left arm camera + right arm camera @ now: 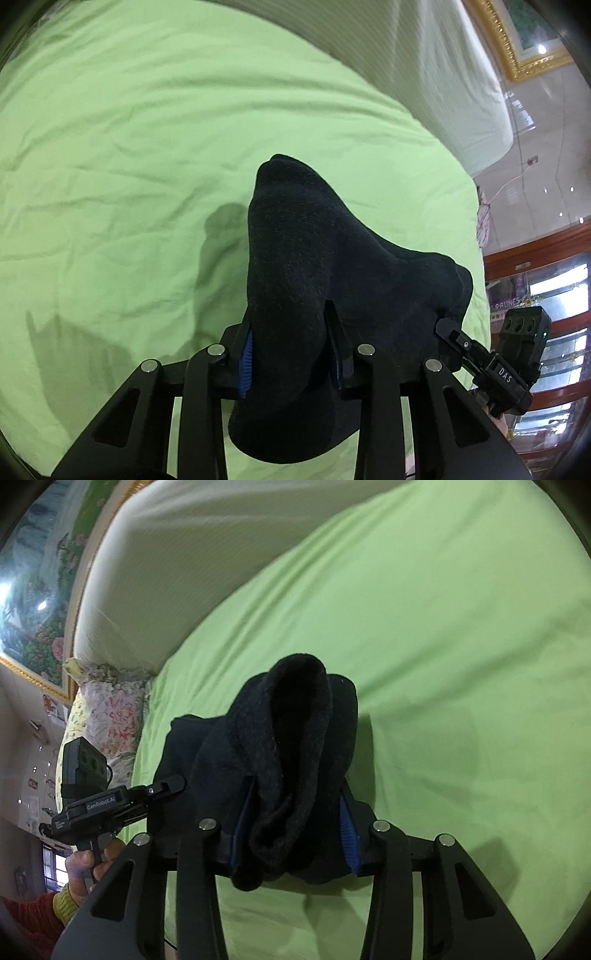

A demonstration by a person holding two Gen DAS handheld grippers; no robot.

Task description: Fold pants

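The dark navy pants (pixel 295 240) are bunched up and lifted off the green bed sheet (pixel 129 147). In the left wrist view my left gripper (pixel 291 332) is shut on a thick fold of them, and a blue pad (pixel 246 362) presses into the cloth. The right gripper (pixel 448 328) bites the same bundle at its right end. In the right wrist view my right gripper (pixel 295 812) is shut on a rolled hem of the pants (pixel 295 720). The left gripper (pixel 166 788) grips the cloth at the left, held by a person's hand (pixel 92 864).
The green sheet (pixel 461 664) spreads wide around the bundle. A white padded headboard (pixel 177 554) runs along the far side, with a floral pillow (pixel 107 709) against it. A gilt-framed painting (pixel 37 590) hangs behind. A wooden glass cabinet (pixel 546 288) stands beyond the bed edge.
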